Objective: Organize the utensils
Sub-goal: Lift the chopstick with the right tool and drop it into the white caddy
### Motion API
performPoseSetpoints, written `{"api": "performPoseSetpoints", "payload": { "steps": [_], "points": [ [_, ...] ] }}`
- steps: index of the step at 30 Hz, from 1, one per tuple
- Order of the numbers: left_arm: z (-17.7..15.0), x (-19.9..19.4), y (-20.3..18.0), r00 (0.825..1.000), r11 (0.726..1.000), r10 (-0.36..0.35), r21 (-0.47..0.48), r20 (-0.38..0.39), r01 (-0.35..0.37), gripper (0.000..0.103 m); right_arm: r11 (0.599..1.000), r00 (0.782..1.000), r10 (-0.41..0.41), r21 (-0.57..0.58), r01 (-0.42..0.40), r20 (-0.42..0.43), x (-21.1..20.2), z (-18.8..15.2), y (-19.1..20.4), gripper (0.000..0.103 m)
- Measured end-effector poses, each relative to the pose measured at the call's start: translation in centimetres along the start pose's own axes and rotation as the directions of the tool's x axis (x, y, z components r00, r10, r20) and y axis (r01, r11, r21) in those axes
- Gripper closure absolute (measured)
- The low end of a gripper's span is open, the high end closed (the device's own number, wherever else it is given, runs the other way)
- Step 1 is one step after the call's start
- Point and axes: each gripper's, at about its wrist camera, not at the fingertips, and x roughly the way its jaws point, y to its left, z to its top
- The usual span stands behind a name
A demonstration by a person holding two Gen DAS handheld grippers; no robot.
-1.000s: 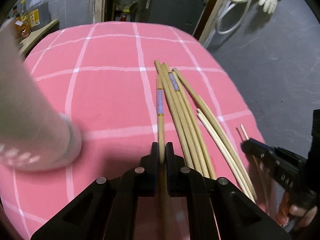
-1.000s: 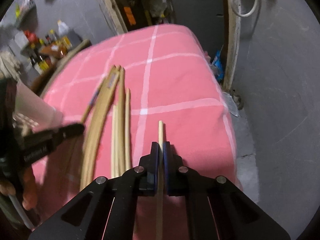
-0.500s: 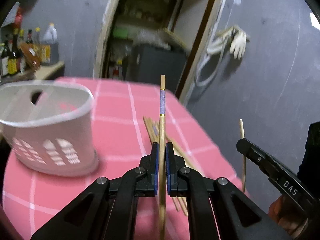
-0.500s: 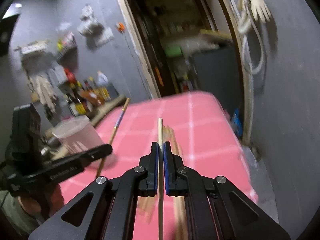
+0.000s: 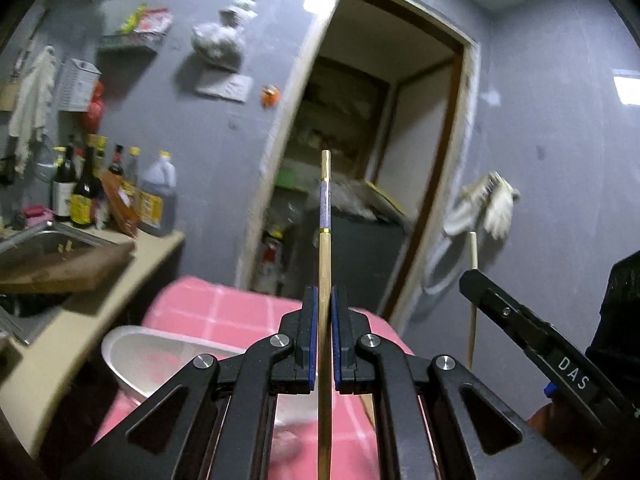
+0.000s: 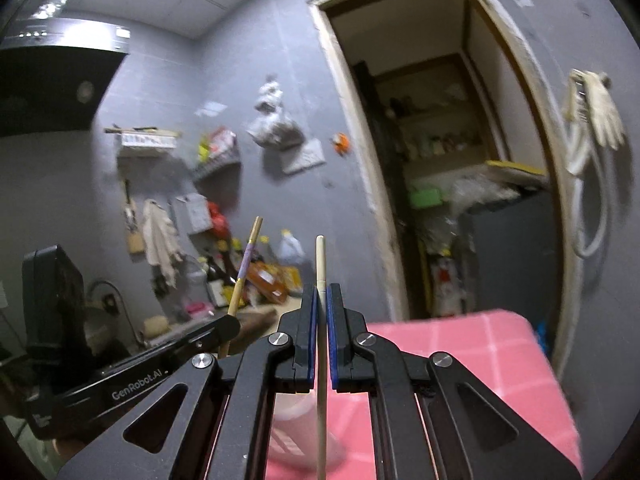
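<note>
Left wrist view: my left gripper is clamped on a banded chopstick pointing up ahead; the white holder sits below-left on the pink tablecloth.

Right wrist view: my right gripper is clamped on a plain chopstick, the holder partly hidden beneath its fingers.

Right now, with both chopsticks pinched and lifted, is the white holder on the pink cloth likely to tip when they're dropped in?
Possibly. The holder looks like thin plastic, so probably light. It stands on soft cloth, which may let it rock. The chopstick in the left gripper looks long, so leaning on the rim it could lever the holder over.
</note>
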Motion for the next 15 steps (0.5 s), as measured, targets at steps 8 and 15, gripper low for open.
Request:
{"api": "performPoseSetpoints", "payload": {
  "steps": [8,15],
  "points": [
    [3.2,0.1,6.6,0.990,0.994,0.089,-0.072,0.112,-0.082,0.099,0.996,0.983,0.080,0.017,-0.084,0.168,3.9,0.9,1.9,0.100],
    [3.7,0.1,11.1,0.956,0.980,0.182,-0.118,0.228,-0.158,0.099,0.998,0.965,0.061,-0.033,-0.054,0.256,6.2,-0.9,2.5,0.100]
  ]
}}
